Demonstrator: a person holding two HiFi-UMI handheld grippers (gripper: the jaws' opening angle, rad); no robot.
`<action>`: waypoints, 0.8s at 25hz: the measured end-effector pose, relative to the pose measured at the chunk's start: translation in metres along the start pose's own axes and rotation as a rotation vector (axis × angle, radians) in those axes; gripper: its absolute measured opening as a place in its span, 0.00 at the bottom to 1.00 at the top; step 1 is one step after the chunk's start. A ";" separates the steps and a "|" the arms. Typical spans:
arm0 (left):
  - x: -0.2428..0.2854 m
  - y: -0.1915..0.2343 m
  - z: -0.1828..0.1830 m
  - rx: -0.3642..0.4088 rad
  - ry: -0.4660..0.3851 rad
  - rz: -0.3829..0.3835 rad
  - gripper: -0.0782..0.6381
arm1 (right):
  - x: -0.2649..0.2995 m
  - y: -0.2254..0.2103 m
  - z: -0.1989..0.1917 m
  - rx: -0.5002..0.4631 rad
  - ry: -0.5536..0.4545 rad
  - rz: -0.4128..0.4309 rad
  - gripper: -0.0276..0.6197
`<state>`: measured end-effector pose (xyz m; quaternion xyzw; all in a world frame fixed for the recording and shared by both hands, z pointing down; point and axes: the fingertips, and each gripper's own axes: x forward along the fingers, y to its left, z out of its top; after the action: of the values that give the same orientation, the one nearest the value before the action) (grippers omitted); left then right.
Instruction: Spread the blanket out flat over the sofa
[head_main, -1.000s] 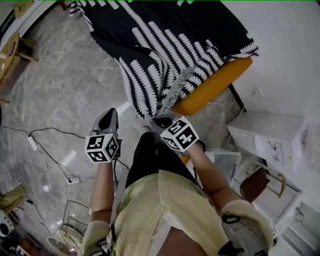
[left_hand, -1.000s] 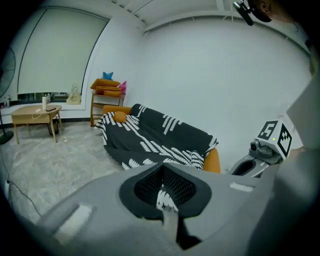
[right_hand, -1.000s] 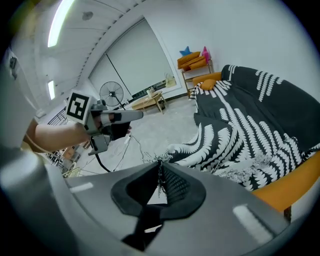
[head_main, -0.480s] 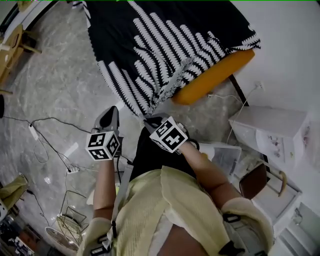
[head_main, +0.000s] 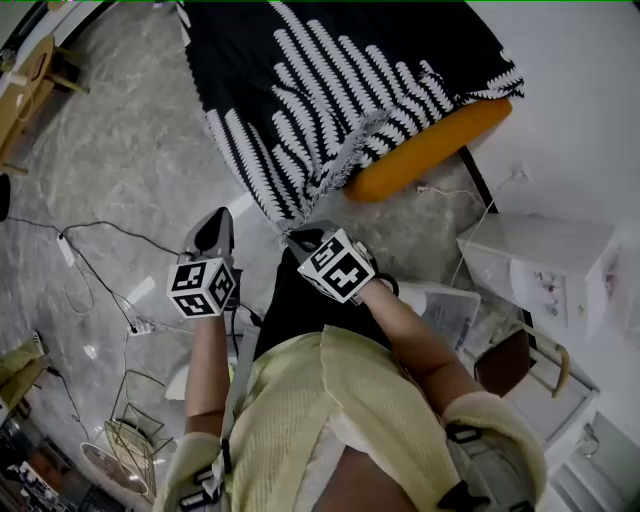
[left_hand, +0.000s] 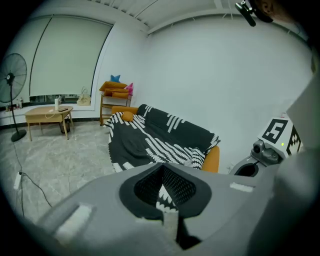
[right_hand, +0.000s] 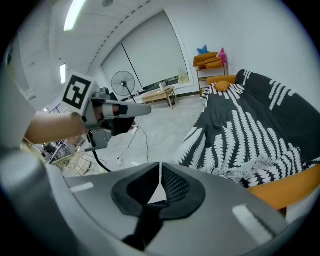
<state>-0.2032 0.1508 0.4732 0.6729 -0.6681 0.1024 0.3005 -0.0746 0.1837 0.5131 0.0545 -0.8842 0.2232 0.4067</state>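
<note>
While my left tongs (head_main: 215, 230) and right tongs (head_main: 303, 240) are closed on nothing, the blanket (head_main: 330, 90) lies draped over the sofa (head_main: 430, 150) just ahead, its fringed hanging edge nearer my right tongs.

Your blanket (head_main: 330, 90) is black with white fern-leaf stripes and a pale fringed edge. Sofa (head_main: 430, 155) orange. Floor (head_main: 120, 170) grey, marbled. Your top (head_main: 300, 420) pale yellow. Left gripper (head_main: 214, 228) and right gripper (head_main: 300, 240) grey, marker cubes (head_main: 203, 288) black-and-white squares.
</note>
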 end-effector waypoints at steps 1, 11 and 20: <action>-0.002 -0.001 -0.001 -0.001 -0.002 0.001 0.11 | -0.002 0.002 0.000 0.009 -0.010 0.013 0.07; -0.014 -0.015 0.001 0.002 -0.018 -0.007 0.11 | -0.029 0.000 -0.007 0.037 -0.057 -0.008 0.07; -0.022 -0.029 0.008 0.009 -0.036 -0.025 0.11 | -0.063 -0.025 -0.001 0.095 -0.144 -0.099 0.07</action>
<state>-0.1796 0.1624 0.4471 0.6844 -0.6644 0.0896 0.2867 -0.0254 0.1567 0.4753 0.1332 -0.8958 0.2400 0.3496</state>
